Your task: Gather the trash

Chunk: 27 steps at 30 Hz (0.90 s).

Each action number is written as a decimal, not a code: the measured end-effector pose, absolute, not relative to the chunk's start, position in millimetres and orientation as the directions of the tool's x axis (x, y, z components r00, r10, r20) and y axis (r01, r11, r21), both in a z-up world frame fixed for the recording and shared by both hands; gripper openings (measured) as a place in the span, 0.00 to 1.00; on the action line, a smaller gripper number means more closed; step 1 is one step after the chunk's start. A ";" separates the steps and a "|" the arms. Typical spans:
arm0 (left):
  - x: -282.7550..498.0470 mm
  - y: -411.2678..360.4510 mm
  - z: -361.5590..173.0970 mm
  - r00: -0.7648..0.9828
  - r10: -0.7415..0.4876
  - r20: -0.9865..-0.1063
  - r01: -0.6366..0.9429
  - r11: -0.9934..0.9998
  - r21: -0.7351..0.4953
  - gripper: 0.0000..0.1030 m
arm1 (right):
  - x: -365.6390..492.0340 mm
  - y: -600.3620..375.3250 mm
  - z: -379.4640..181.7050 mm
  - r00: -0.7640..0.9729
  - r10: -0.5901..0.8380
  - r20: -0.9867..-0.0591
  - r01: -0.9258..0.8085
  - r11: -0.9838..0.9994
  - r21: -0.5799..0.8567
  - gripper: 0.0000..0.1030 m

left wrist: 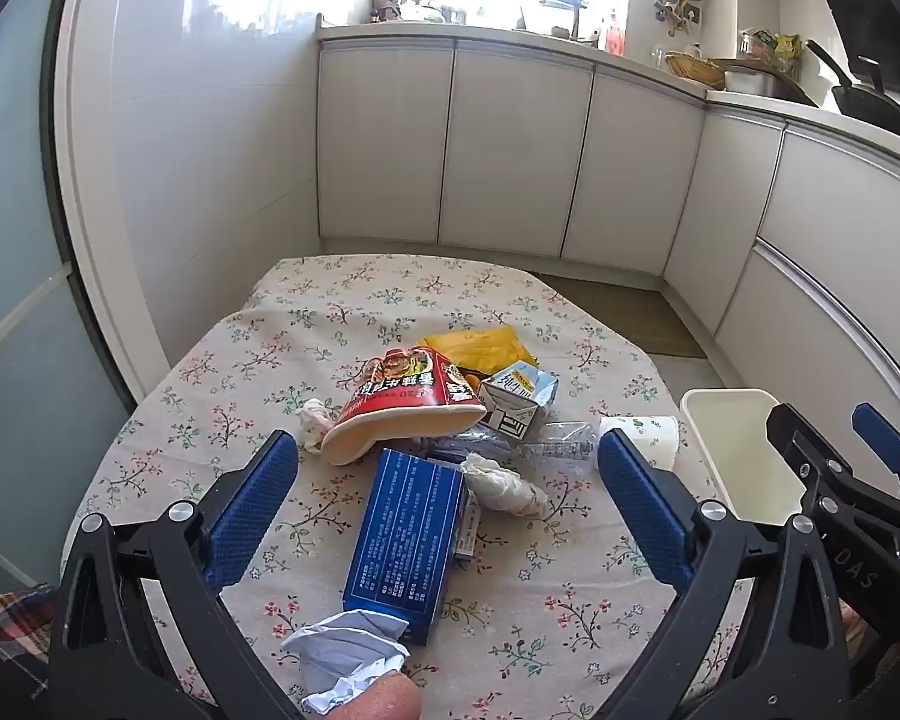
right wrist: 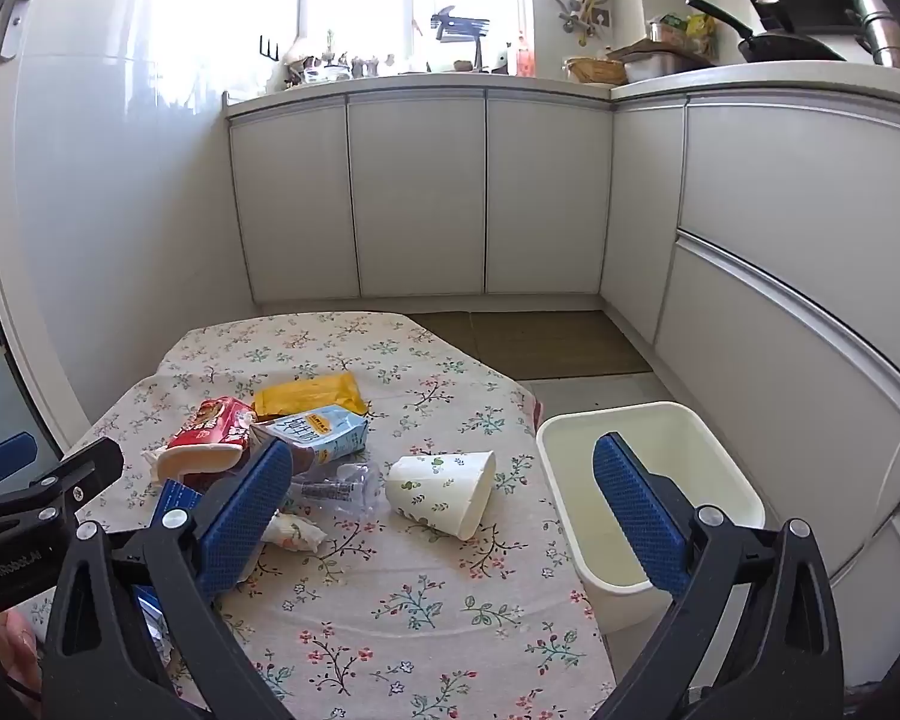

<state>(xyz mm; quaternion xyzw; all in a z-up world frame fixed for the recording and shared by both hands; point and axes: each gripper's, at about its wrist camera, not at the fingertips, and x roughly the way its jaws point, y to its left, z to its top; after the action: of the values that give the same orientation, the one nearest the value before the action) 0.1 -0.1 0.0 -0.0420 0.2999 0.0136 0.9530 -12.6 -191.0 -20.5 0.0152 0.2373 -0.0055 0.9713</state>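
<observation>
Both grippers hang wide apart over a flowered table littered with trash, gripping nothing.

The left gripper (left wrist: 447,507) has its jaws spread above a blue box (left wrist: 405,543) lying toward the table's near edge, with crumpled white paper (left wrist: 351,657) against the box's near end. Further in, toward the middle, lie a red noodle cup (left wrist: 405,405) on its side, a milk carton (left wrist: 519,399), a yellow packet (left wrist: 480,348), a crushed clear bottle (right wrist: 342,486) and a wadded tissue (left wrist: 504,486). The right gripper (right wrist: 435,522) is also spread, near a toppled paper cup (right wrist: 441,492) by the table's (right wrist: 444,612) right edge. The white bin (right wrist: 714,456) stands just off that edge.
</observation>
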 end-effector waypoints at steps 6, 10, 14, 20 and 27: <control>2.0 -0.3 -0.7 0.819 0.003 -0.574 -0.052 0.996 -0.070 0.93 | -11.4 -191.1 -20.0 0.886 0.000 -0.463 0.016 0.999 0.032 0.95; -0.1 0.0 -1.4 0.820 -0.001 -0.572 -0.050 0.996 -0.073 0.93 | -11.1 -191.3 -20.6 0.886 0.001 -0.464 0.016 0.999 0.032 0.95; 0.2 -0.7 -1.8 0.819 -0.001 -0.574 -0.049 0.996 -0.072 0.93 | -11.0 -191.5 -20.9 0.885 0.001 -0.465 0.016 0.999 0.033 0.95; 2.5 3.0 -16.0 0.819 0.001 -0.573 -0.050 0.996 -0.071 0.93 | -10.5 -191.0 -21.7 0.885 0.002 -0.466 0.015 0.999 0.033 0.95; 3.6 6.1 -19.5 0.818 0.002 -0.575 -0.050 0.996 -0.068 0.93 | -10.1 -191.0 -22.8 0.882 0.003 -0.472 0.015 0.999 0.035 0.95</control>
<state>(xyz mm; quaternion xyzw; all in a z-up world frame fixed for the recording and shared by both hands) 3.6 6.1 -19.5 -0.0399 0.3013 0.0138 0.9526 -10.1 -191.0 -22.8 0.0185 0.2431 -0.0029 0.9698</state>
